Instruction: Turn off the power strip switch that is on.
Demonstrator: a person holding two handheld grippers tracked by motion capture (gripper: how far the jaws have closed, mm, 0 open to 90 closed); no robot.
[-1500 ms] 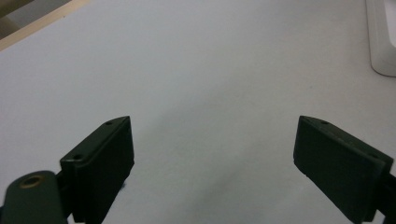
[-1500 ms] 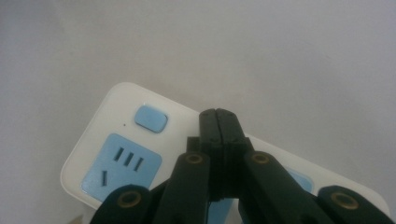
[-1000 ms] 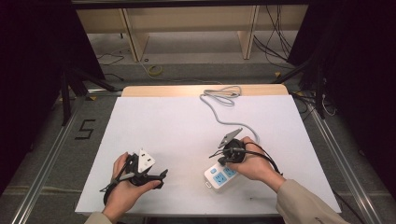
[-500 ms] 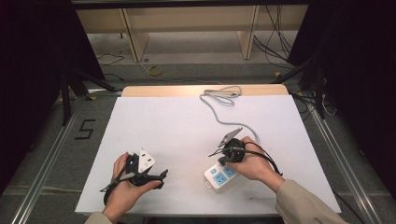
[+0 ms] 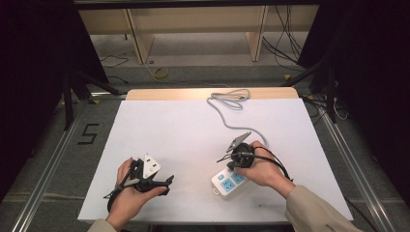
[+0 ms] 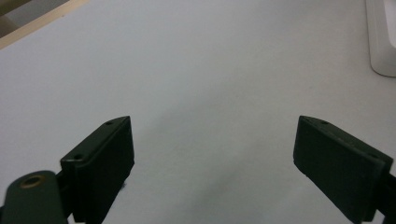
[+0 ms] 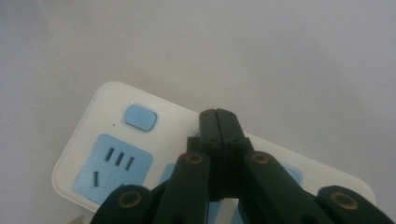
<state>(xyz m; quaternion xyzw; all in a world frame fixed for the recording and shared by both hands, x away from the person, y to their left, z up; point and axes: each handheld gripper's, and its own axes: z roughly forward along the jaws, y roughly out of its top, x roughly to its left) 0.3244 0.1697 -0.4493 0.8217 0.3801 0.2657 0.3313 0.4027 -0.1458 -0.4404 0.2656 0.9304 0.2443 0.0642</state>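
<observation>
- White sheeting covers the worktop (image 5: 193, 130), with a bare wooden strip along its far edge and dark floor and cables beyond.
- Nothing differs from the earlier frames: both hands, both grippers and the power strip sit where they were a second ago.
- Near the front right of the worktop lies the white power strip (image 5: 227, 182); its long axis runs diagonally, the blue switch end toward the near left, the other end under the right hand (image 5: 263, 169).
- Its grey cord (image 5: 227, 118) runs away to a loose coil at the far edge.
- Over the strip, the right gripper (image 7: 219, 119) has its jaws pressed fully together with nothing between them, the tips just beside the blue switch (image 7: 140, 117).
- At the front left, the left gripper (image 6: 212, 154) is spread wide over bare sheet, holding nothing; a white corner of the strip (image 6: 383, 42) shows at upper right.
</observation>
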